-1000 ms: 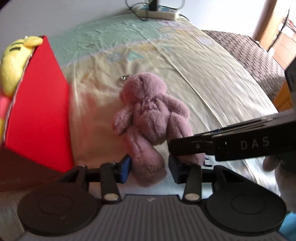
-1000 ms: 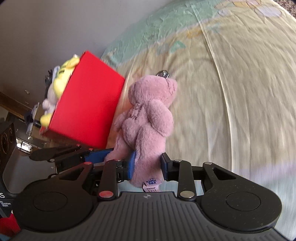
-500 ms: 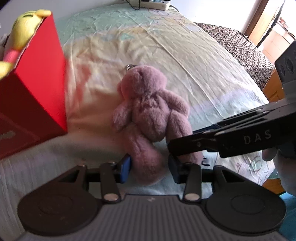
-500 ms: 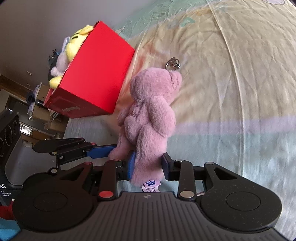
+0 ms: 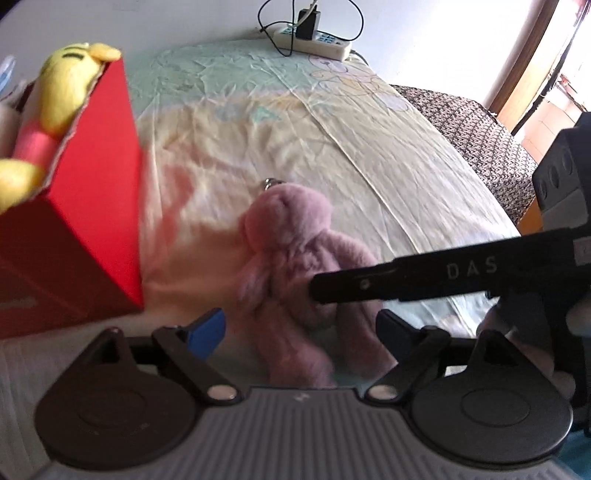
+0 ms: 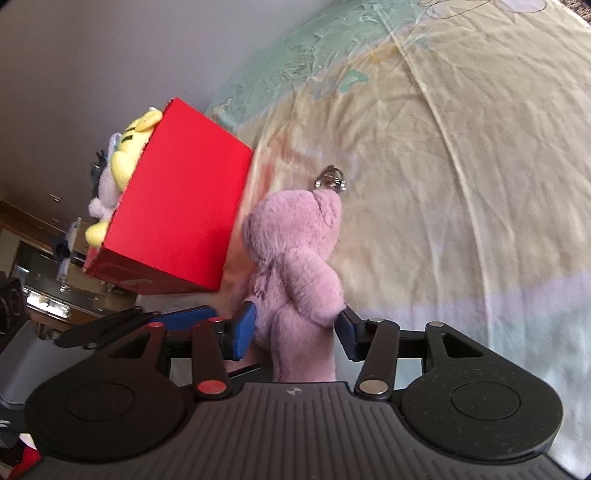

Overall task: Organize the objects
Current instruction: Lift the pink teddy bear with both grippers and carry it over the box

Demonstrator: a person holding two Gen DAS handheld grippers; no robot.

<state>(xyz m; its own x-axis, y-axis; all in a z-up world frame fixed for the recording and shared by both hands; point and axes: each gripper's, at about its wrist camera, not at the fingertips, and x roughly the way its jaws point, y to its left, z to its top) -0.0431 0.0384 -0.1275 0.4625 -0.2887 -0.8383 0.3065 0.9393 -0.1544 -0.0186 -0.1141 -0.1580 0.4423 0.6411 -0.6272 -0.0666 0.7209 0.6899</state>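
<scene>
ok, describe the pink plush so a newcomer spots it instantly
On the pale yellow bedsheet, right beside the red box, lies the pink plush bear. Unlike the yellow plush inside the box, it's outside, with a metal keyring at its head.

A sheeted bed meets a pale wall, daylight at right.
</scene>
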